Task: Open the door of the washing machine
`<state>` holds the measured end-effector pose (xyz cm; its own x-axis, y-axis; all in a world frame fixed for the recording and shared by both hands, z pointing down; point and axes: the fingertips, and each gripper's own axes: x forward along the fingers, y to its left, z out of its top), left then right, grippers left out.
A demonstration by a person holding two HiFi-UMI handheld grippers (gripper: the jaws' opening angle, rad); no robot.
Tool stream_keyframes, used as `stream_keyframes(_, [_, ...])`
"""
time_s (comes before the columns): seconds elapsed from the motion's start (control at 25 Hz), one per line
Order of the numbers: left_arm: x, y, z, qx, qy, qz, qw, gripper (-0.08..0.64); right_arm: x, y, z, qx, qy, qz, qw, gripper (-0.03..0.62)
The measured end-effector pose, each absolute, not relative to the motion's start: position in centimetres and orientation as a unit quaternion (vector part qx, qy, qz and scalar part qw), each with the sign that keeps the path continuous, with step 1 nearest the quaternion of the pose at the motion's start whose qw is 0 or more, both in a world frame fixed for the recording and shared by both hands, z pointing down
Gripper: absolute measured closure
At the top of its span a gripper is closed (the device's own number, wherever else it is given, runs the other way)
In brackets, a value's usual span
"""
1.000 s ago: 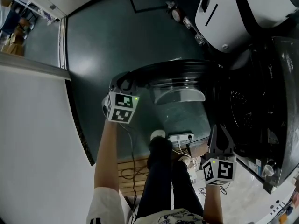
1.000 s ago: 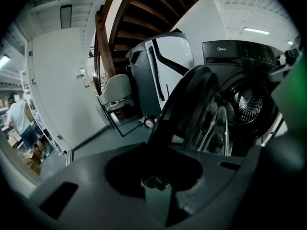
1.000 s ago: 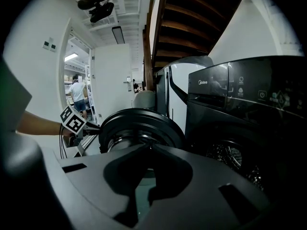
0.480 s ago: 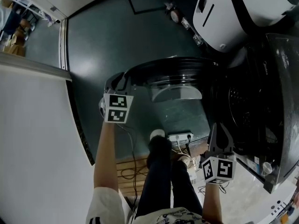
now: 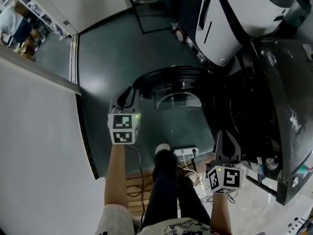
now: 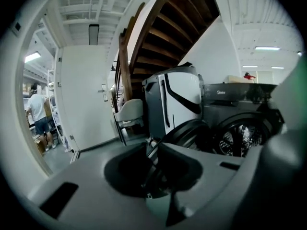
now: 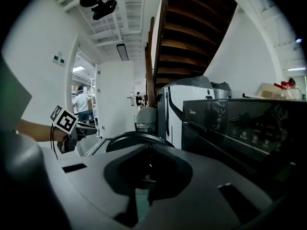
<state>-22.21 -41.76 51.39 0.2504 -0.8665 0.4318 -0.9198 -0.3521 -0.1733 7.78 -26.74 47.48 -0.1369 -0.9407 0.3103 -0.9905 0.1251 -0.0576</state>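
Dim interior was lit by a ceiling lamp (image 6: pixel 267 48) and a bright doorway (image 7: pixel 82 99). The floor (image 5: pixel 105 77) bore a soft sheen; the washing machine (image 5: pixel 274 106) lay in shadow. Both gripper views were fisheye-bent and black-cornered, with a blurred foreground.

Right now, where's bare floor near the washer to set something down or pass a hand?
Free: dark grey-green floor between the white wall panel and the open round black washer door; also the strip between that door and the white power strip. Crowded: power strip, cables and the person's black-trousered legs; the gap between door and dark drum opening looks tight.
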Motion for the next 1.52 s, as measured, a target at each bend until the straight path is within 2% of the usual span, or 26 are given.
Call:
stream_keyframes(0.32, [-15.5,-33.6,40.8,0.803,-0.574,0.154,0.043,0.557,9.6,-21.9,39.9,0.646,-0.756,0.086,0.055,0.572])
stream_keyframes(0.92, [-9.0,-18.9,27.0,0.786,-0.615,0.045,0.034,0.557,14.0,-13.6,28.0,0.656,-0.754,0.034,-0.025,0.572])
stream_keyframes(1.28, [-6.2,-14.1,22.3,0.789,-0.613,0.004,0.034,0.557,14.8,-10.3,22.7,0.648,-0.76,-0.003,-0.051,0.572])
stream_keyframes(1.52, [-5.0,-12.1,19.4,0.789,-0.614,-0.004,0.004,0.557,15.3,-9.4,20.5,0.648,-0.76,-0.018,-0.059,0.572])
